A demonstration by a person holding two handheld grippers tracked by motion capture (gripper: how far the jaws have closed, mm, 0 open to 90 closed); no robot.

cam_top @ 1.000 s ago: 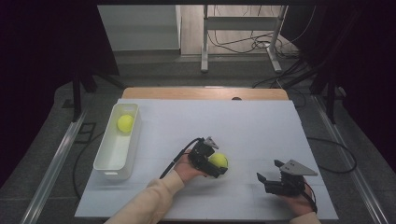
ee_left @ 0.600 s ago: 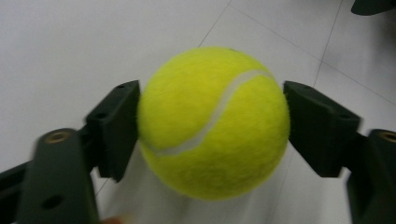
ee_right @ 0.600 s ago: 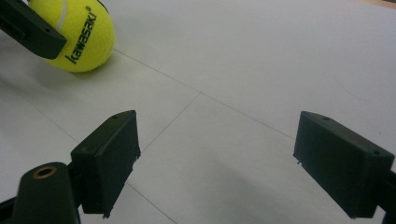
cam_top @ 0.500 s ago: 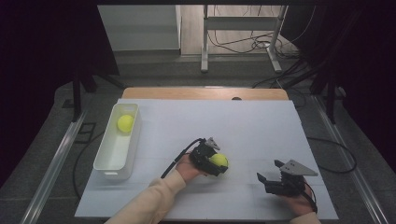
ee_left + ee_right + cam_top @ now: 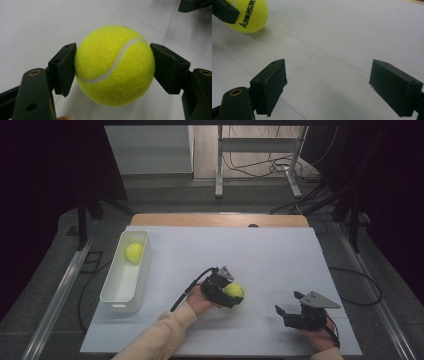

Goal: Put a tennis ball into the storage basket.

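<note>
A yellow tennis ball (image 5: 233,291) lies near the middle of the white table sheet, toward the front. My left gripper (image 5: 231,294) is shut on it. In the left gripper view both black pads (image 5: 63,67) press on the sides of the ball (image 5: 115,65), which sits low over the sheet. My right gripper (image 5: 287,302) rests to the right of it near the front edge, open, with bare sheet between its jaws (image 5: 334,82). The right gripper view catches the held ball (image 5: 247,15) at the upper left, with black lettering on it.
A white bin (image 5: 111,292) stands along the left side of the sheet, with a second tennis ball (image 5: 134,252) at its far end. A wooden table edge (image 5: 215,220) runs along the back. Cables and metal stand legs lie on the floor beyond.
</note>
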